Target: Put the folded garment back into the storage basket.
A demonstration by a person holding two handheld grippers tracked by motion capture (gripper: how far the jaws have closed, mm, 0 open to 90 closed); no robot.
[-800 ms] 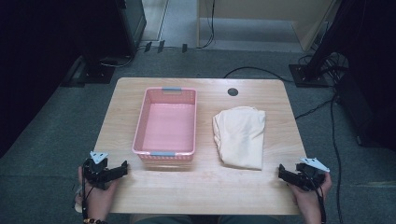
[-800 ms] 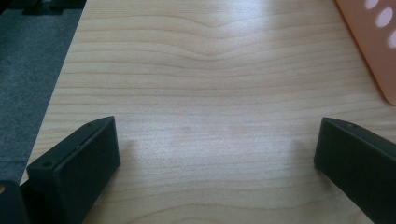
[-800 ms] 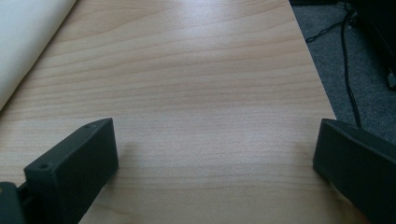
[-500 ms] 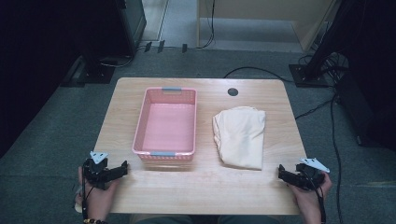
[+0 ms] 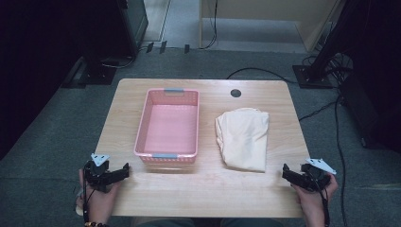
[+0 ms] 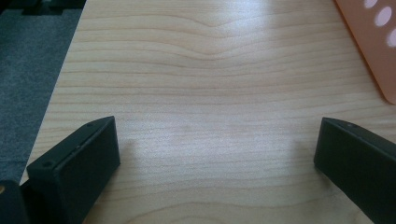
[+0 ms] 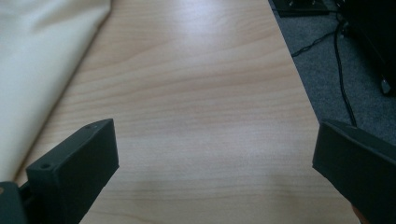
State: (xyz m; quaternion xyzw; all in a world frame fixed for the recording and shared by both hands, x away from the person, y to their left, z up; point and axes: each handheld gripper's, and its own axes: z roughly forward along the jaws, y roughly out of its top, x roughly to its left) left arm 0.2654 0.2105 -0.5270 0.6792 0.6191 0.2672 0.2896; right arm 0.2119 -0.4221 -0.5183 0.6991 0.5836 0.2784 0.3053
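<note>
In the left gripper view we see just one corner of the pink basket, the rest cut off by the right edge. In the right gripper view the cream cloth runs off the left and top edges, so we cannot tell its folds. From above, our forearms leave the bottom edge.
</note>
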